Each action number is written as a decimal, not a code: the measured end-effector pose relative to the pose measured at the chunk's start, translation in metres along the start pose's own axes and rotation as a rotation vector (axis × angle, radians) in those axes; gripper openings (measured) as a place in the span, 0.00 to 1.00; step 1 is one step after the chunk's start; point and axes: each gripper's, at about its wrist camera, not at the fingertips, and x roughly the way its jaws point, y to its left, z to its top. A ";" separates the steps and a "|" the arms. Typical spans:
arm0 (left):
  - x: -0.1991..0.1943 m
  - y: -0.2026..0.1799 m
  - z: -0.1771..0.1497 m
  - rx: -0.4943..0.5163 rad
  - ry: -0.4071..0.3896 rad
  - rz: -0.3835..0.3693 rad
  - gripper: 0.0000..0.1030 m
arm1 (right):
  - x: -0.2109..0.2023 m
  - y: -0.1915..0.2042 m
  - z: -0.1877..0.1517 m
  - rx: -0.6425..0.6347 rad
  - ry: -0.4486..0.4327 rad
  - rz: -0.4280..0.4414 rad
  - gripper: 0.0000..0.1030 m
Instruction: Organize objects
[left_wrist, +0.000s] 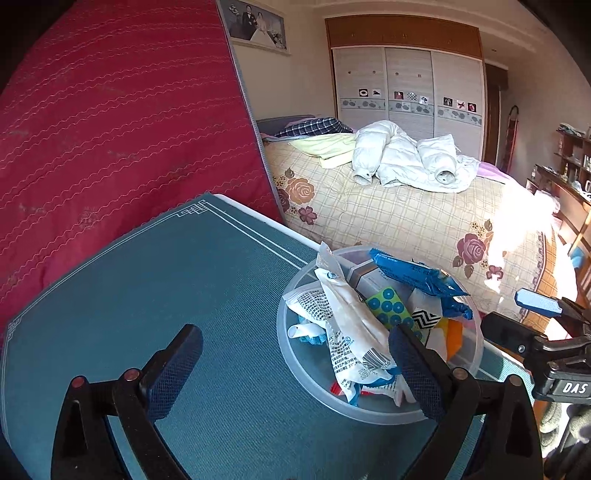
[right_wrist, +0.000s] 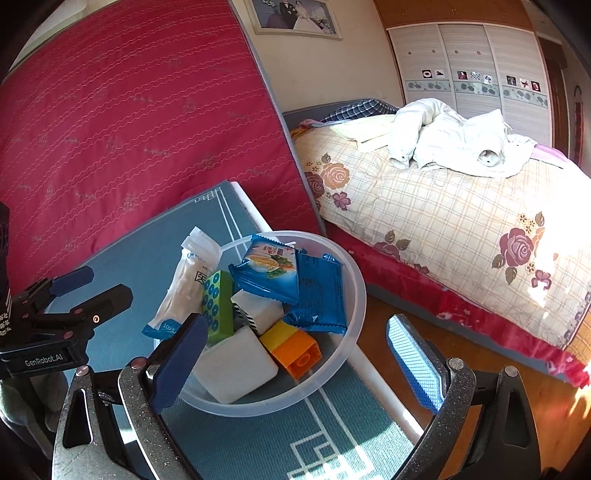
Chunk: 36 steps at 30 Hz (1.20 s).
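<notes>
With both my left gripper (left_wrist: 295, 369) and right gripper (right_wrist: 295, 362) wide and empty, I'd back off slowly without nudging the bowl (right_wrist: 354, 273)

Sunlit bedroom, red mattress (left_wrist: 110, 129) against wall, floral bed (left_wrist: 388, 206), white sliding wardrobe (left_wrist: 406, 88), wooden floor (right_wrist: 461, 332)

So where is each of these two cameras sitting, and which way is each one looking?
Left wrist view: rides on the left gripper, looking forward and down over the blue mat at the clear bowl; its own open fingers show, with the right gripper at the right edge.
Right wrist view: rides on the right gripper, looking down into the bowl; its own open fingers show, the left gripper at the left.
Shared: bowl, mat, red mattress, bed, wardrobe.
</notes>
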 end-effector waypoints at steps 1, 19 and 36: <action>-0.001 0.001 -0.002 -0.001 0.004 -0.003 1.00 | 0.000 0.004 -0.003 -0.005 0.011 -0.001 0.97; -0.032 0.018 -0.023 0.010 -0.038 0.082 1.00 | -0.017 0.065 -0.027 -0.181 0.066 -0.169 1.00; -0.035 0.020 -0.027 0.024 -0.037 0.134 1.00 | -0.012 0.094 -0.041 -0.249 0.089 -0.156 1.00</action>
